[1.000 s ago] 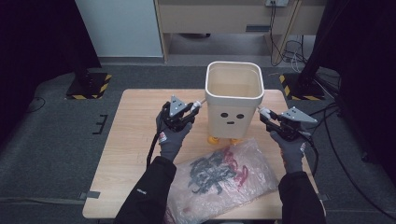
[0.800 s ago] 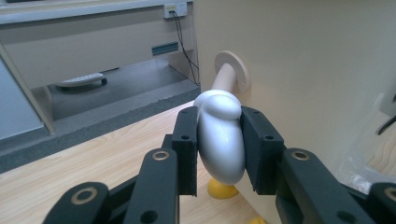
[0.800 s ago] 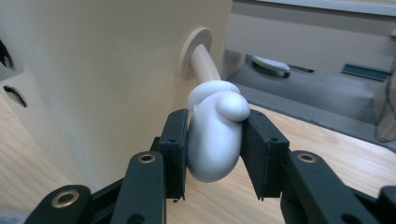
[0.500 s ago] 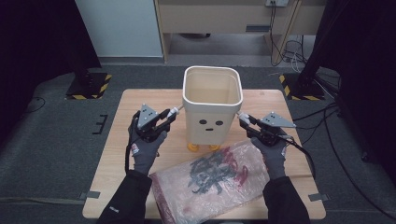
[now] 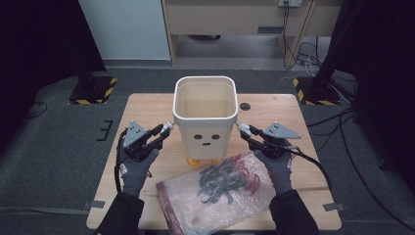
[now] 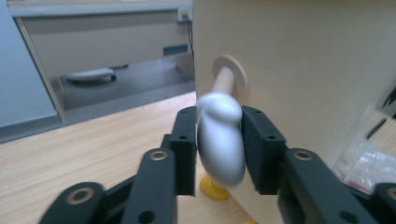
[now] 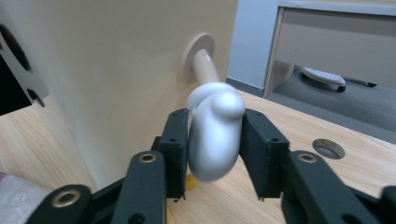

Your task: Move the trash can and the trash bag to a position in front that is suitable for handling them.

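1. We see the bin (image 5: 205, 115) standing at the tabletop's (image 5: 147, 105) centre.
2. Our left gripper (image 5: 166, 129), at the bin's 9 o'clock, has its jaws clamped on the left knob (image 6: 220, 137).
3. Our right gripper (image 5: 243, 129), at 3 o'clock, grips the right knob (image 7: 215, 135).
4. A bag (image 5: 215, 193) lies at 6 o'clock, touching the bin's feet.

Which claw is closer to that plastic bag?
Right. The right claw grips the bin's handle just above the bag's corner; the left claw is farther off, across the bin.
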{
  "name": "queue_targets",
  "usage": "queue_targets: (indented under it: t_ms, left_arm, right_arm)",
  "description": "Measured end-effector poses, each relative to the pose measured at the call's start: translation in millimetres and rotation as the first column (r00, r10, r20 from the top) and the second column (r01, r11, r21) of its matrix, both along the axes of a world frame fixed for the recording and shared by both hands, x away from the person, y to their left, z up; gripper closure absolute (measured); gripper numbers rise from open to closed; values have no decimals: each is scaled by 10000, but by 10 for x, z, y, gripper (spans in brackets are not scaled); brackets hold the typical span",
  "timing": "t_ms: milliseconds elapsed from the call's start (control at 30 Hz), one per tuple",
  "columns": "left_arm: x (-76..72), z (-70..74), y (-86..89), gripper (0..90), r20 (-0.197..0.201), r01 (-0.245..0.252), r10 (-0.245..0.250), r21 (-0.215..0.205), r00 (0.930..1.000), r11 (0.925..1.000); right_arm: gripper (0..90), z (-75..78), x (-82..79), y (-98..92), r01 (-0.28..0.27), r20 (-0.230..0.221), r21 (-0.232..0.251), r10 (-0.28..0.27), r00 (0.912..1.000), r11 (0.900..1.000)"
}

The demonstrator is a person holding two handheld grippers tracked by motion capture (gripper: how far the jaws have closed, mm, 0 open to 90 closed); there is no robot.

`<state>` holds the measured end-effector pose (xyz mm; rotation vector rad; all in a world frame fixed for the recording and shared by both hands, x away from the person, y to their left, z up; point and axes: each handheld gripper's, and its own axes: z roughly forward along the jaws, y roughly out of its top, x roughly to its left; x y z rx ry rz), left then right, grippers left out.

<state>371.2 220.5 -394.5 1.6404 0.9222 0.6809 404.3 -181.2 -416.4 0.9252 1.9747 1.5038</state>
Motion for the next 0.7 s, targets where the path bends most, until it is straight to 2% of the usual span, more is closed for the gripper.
queue_targets:
  t_ms: [133,167,200,267,300,333,367,400,433,467,500,533,567,600,633,667,700]
  left_arm:
    - [-97,-2,60,552,136,101,-101,-45,9999,9999]
    - [-141,-11,79,552,182,66,-68,82,9998,9999]
    - [-233,-55,118,524,219,55,-60,237,9997,9997]
    - [-321,-133,161,497,189,-14,3,552,9998,9985]
    - [-321,-133,161,484,189,-14,3,552,9998,9985]
    - [-401,-247,208,476,9,50,-51,713,10000,9974]
    - [-401,-247,208,468,9,50,-51,713,10000,9974]
    - [-464,-381,250,458,-330,102,-69,986,9994,9951]
    - [-464,-381,250,453,-330,102,-69,986,9994,9951]
    - [-512,-517,291,449,-704,120,-55,929,9975,9956]
    - [-533,-584,308,445,-923,142,-63,852,9957,9963]
    - [-533,-584,308,443,-923,142,-63,852,9957,9963]
    - [-555,-650,314,443,-1143,166,-70,832,9934,9964]
    - [-592,-771,312,442,-1460,264,-98,1125,9892,9933]
    - [-592,-771,312,442,-1460,264,-98,1125,9892,9933]
    - [-610,-821,309,439,-1617,343,-141,1225,9867,9919]
    - [-627,-861,308,439,-1796,396,-170,1230,9836,9916]
  right_arm:
    - [494,85,-113,-135,203,293,-304,-194,9994,9993]
    - [494,85,-113,-135,203,293,-304,-194,9994,9993]
    - [446,117,-176,-216,429,332,-537,-412,9986,9976]
    - [416,94,-226,-309,499,169,-491,-491,9986,9975]
    - [405,64,-251,-357,629,38,-533,-628,9980,9966]
    - [397,19,-271,-413,723,-69,-634,-729,9973,9954]
    - [397,19,-271,-413,723,-69,-634,-729,9973,9954]
    - [355,-102,-304,-515,982,-432,-790,-1018,9939,9920]
    - [355,-102,-304,-515,982,-432,-790,-1018,9939,9920]
    - [335,-252,-327,-607,1210,-746,-1165,-1301,9887,9858]
    - [323,-335,-334,-648,1362,-938,-1370,-1498,9843,9812]
    - [323,-335,-334,-648,1362,-938,-1370,-1498,9843,9812]
    - [323,-505,-349,-713,1407,-1405,-1664,-1647,9763,9760]
    - [320,-585,-351,-734,1385,-1620,-1866,-1695,9721,9726]
    - [320,-585,-351,-734,1385,-1620,-1866,-1695,9721,9726]
    - [317,-710,-335,-771,1322,-1942,-2416,-1814,9640,9613]
    - [317,-710,-335,-771,1322,-1942,-2416,-1814,9640,9613]
